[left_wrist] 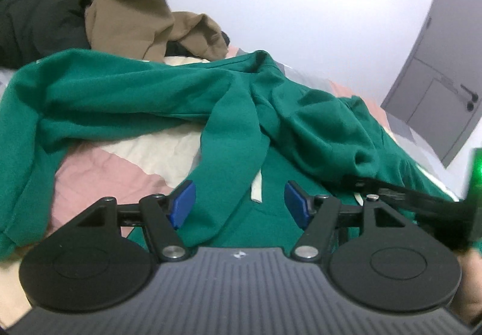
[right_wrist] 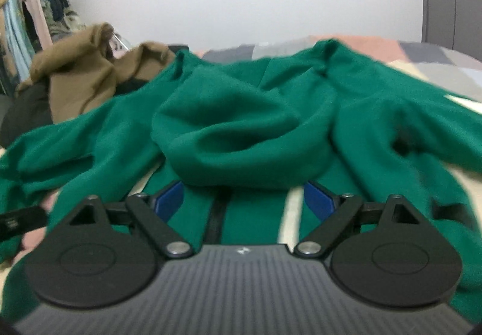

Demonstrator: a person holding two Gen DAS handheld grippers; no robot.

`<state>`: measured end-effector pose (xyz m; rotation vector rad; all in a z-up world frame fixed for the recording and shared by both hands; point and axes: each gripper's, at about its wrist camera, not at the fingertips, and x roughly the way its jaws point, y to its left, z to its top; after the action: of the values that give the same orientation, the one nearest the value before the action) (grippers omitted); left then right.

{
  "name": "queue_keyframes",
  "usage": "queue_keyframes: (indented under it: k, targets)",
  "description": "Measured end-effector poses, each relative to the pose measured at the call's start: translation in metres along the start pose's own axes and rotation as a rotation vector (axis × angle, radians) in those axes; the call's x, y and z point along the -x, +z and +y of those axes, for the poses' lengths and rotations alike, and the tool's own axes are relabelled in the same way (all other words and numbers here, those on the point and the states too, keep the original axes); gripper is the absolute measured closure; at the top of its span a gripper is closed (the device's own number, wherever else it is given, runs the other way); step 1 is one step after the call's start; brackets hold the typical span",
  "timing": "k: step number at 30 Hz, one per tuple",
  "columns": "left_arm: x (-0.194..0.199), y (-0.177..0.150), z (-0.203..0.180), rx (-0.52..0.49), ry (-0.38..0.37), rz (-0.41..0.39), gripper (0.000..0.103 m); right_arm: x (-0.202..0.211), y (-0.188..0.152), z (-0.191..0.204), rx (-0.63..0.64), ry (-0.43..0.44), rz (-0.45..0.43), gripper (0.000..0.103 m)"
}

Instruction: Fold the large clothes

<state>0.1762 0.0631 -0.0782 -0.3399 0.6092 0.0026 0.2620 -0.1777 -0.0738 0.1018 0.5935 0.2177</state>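
Green hoodie (left_wrist: 150, 94) crumpled on bed, both grippers open above it

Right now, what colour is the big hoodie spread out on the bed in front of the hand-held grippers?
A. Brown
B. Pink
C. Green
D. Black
C. The hoodie lying across the bed is green; the brown clothes sit in a heap behind it.
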Motion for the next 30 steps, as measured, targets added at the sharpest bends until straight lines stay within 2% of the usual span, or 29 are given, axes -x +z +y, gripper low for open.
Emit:
queue_keyframes:
  k: [5, 12, 15, 16, 17, 19, 20, 24, 30]
  targets:
    - [-0.018, 0.003, 0.017, 0.077, -0.007, 0.013, 0.033, -0.052, 0.008, 0.015, 0.008, -0.05, 0.0, 0.014]
    - [-0.034, -0.001, 0.024, 0.088, -0.04, 0.042, 0.033, -0.09, 0.018, 0.024, 0.102, -0.165, -0.023, 0.015]
    - [-0.035, -0.003, 0.021, 0.089, -0.02, 0.03, 0.033, -0.099, 0.04, 0.021, 0.112, -0.16, -0.002, 0.035]
    - [-0.035, -0.003, 0.019, 0.077, -0.014, 0.019, 0.033, -0.106, 0.049, 0.021, 0.129, -0.157, 0.025, 0.046]
    - [-0.035, -0.003, 0.017, 0.066, -0.021, 0.009, 0.033, -0.114, 0.059, 0.021, 0.144, -0.155, 0.052, 0.059]
    - [-0.04, -0.002, 0.016, 0.064, -0.03, 0.0, 0.033, -0.126, 0.082, 0.02, 0.159, -0.169, 0.096, 0.071]
    - [-0.044, 0.0, 0.017, 0.069, -0.03, 0.002, 0.033, -0.133, 0.097, 0.02, 0.164, -0.178, 0.113, 0.074]
    - [-0.06, 0.009, 0.017, 0.062, -0.034, -0.028, 0.033, -0.164, 0.171, 0.029, 0.222, -0.222, 0.109, 0.079]
    - [-0.086, 0.018, 0.034, 0.125, -0.039, -0.053, 0.033, -0.219, 0.289, 0.047, 0.275, -0.271, -0.01, 0.083]
